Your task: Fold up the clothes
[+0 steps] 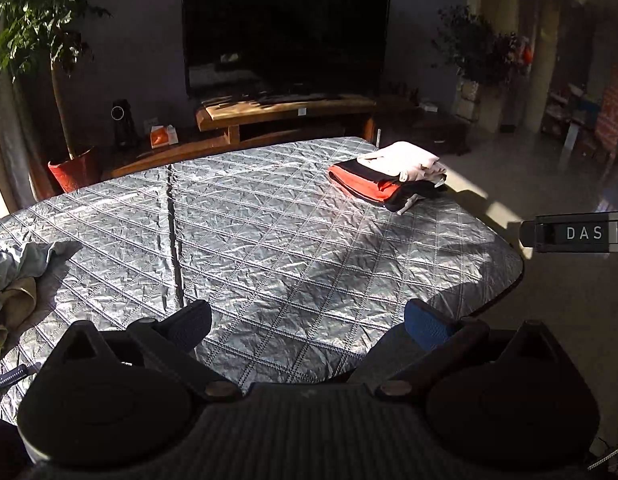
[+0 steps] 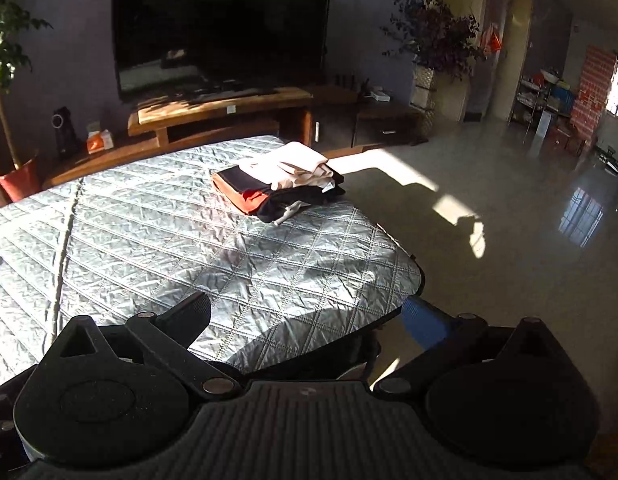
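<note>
Two grippers are held low over the near edge of the quilted cover (image 1: 293,216), and nothing is gripped by either. The left gripper (image 1: 309,324) is seen with its fingers spread wide over bare quilting; the right gripper (image 2: 307,320) is likewise spread, with its blue-padded finger (image 2: 423,326) hanging past the cover's near right corner, above the floor.

Further off to the left, a crumpled pile of unfolded clothes (image 1: 13,276) lies at the cover's left edge, partly cut off by the frame. Far across, near the right corner, a folded stack (image 2: 281,182) is set down, a pale garment uppermost on red and black ones.

Trouble is judged most likely at the pick-up: because the loose pile is bunched, two layers or two garments could be pinched together, and the fold would be spoiled. The pile's place at the edge means a careless tug could send it to the floor. The folded stack also sits close to its edge, so a later garment dropped off-centre could topple it.
</note>
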`<state>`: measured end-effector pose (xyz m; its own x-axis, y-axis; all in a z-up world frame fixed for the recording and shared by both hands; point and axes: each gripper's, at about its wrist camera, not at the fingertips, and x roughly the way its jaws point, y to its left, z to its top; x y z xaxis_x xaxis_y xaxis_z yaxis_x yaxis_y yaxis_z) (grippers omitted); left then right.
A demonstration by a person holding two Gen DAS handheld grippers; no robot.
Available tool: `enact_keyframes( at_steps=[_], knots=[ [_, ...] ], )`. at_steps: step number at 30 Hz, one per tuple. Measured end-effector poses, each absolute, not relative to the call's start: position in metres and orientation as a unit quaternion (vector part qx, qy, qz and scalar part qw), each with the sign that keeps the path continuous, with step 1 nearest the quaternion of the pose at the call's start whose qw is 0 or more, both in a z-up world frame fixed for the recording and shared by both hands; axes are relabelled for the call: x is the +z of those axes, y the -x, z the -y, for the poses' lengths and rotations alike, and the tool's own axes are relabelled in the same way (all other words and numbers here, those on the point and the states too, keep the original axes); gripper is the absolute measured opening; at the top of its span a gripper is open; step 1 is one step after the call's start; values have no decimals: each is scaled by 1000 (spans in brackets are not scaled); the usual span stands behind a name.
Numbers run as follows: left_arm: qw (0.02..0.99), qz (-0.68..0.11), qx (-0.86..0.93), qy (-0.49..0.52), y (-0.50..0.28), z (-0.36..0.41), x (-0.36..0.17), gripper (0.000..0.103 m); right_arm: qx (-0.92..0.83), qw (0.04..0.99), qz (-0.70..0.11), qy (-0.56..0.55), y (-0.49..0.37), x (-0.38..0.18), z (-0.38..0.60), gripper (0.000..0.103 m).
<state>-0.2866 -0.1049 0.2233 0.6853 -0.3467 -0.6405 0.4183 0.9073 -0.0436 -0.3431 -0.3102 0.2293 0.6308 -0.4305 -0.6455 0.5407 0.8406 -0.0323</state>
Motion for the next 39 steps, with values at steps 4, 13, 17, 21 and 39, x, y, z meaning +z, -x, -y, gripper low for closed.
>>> enact_keyframes(
  at_steps=[4,13,17,21,39],
  knots=[
    [905,-361,-227,-19,305,105,226,102,-272,896,-334,-107,361,232,311,103],
    [910,-351,-214,-51,353,113,240,102,-277,880,-368,-114,403,223,303,103],
    [916,-336,-214,-54,373,110,248,102,-288,883,-358,-93,422,226,295,103],
    [921,-326,-210,-50,389,103,255,102,-293,889,-340,-88,438,236,289,103],
    [919,-328,-216,-32,399,98,258,102,-276,905,-322,-32,444,241,264,103]
  ],
)
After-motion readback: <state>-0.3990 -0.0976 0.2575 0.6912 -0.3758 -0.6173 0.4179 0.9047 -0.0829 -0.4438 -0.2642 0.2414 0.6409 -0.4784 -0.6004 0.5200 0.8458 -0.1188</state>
